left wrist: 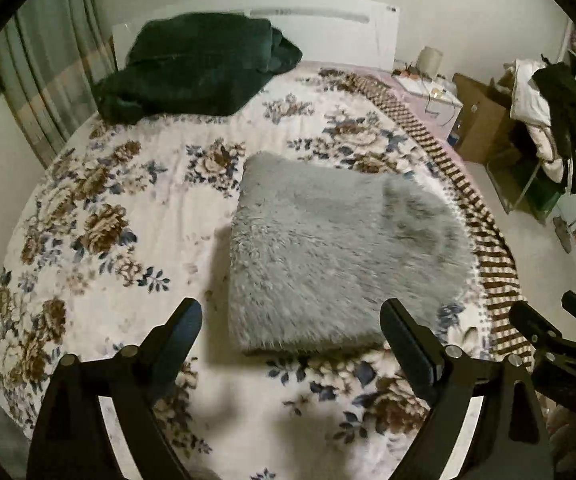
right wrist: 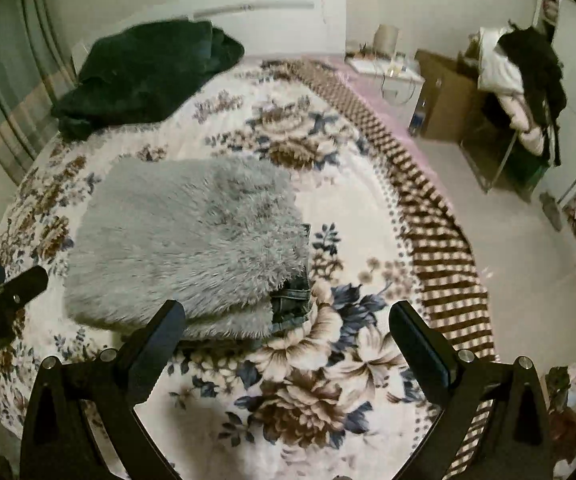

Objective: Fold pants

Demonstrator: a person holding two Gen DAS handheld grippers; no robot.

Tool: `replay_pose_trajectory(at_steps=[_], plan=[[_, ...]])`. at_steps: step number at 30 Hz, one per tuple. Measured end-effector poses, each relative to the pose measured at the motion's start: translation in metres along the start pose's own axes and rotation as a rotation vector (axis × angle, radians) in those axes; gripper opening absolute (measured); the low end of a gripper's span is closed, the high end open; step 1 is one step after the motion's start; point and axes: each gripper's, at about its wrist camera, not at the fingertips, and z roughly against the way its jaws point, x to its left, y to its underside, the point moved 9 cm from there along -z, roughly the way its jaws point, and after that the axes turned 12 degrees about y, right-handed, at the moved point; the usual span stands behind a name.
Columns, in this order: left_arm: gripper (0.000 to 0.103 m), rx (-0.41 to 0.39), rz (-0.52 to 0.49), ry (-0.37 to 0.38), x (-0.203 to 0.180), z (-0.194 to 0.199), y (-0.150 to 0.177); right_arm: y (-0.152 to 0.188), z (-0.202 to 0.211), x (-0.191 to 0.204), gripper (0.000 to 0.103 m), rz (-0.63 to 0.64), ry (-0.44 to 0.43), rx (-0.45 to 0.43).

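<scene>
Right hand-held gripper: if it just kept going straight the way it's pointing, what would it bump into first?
Probably the floral bedspread. The right hand-held gripper is open and aims just beside the folded grey fleecy pants, near their denim edge, though depth is hard to judge.

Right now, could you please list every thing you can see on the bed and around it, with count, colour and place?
pants: one, fluffy grey lining outside, denim at one edge, folded, middle of bed
bedspread: one, white with brown-blue flowers, covers bed
blanket: one, dark green, bunched near headboard
headboard: one, white, far end
cardboard box: one, brown, floor beside bed
clothes pile: white and black, on rack by the box
left gripper: black, open, above near edge of pants
right gripper: black, open, empty
</scene>
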Motion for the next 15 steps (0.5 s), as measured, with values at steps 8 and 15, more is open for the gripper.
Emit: replay_pose_trajectory(at_steps=[8,15], plan=[[0.091,-0.124,-0.019,0.007,-0.045,0.109,0.013,0.01,0.125,-0.039,0.103,-0.024,-0.018,-0.106],[0.091,-0.201,-0.024,0.001,-0.079,0.196,0.037,0.034,0.243,-0.073,0.103,-0.018,-0.047,-0.21]])
